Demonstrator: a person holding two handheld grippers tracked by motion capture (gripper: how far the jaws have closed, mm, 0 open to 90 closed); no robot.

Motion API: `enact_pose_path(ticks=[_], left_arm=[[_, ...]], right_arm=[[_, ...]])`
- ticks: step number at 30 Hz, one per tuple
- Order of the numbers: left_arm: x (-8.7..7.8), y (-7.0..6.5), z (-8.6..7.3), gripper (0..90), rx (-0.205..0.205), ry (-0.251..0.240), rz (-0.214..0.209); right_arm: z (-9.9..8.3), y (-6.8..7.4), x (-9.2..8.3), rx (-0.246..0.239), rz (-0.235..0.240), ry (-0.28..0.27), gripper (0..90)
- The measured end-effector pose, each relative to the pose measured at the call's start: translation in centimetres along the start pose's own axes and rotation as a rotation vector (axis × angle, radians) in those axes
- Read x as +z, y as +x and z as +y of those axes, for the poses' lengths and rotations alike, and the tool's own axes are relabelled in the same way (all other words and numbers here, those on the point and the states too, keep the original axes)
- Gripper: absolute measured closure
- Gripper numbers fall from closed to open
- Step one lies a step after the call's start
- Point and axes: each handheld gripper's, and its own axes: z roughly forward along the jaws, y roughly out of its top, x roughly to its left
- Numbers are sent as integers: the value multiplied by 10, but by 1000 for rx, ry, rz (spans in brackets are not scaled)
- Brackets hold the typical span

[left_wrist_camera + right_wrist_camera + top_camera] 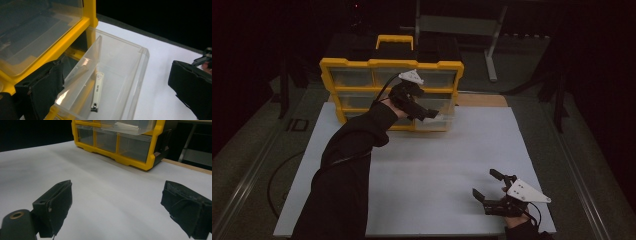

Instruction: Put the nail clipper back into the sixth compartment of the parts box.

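Note:
A yellow drawer cabinet (357, 64) stands at the back of the white table sheet (437, 155). One clear drawer (443, 120) at its lower right is pulled out. In the left gripper view a cream nail clipper (97, 91) lies loose on the floor of that drawer (140, 75), beside a clear divider. My left gripper (432, 114) hovers over the drawer, and its jaws (117, 90) stand wide apart, touching nothing. My right gripper (486, 184) rests low near the table's front right, open and empty (120, 207), facing the cabinet (130, 161).
A black case with a yellow handle (394, 40) sits behind the cabinet. A grey metal stand (492, 55) rises at the back right. A wooden strip (482, 100) edges the sheet's far side. A cable loops on the floor at the left (274, 175).

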Motion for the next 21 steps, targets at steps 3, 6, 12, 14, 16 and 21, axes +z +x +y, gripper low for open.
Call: enact_pose_path(ticks=[3,6,12,14,16,21], left_arm=[[-4,-2,2,14,-9,-13,-12],[-8,-5,4,14,-3,-24,-5],[-14,-7,3,13,4,-36,17],[-14,-7,3,13,4,-36,17],[-15,-7,3,13,5,-29,14],[-18,-9,3,14,13,-33,16]], right_arm=[[0,0,0,-2,-1,0,99],[-1,0,-1,1,-2,2,99],[-1,0,-1,-1,-4,4,99],[-1,0,-1,-2,-4,3,99],[-1,0,-1,-5,-4,6,99],[0,1,-2,-1,-7,3,99]])
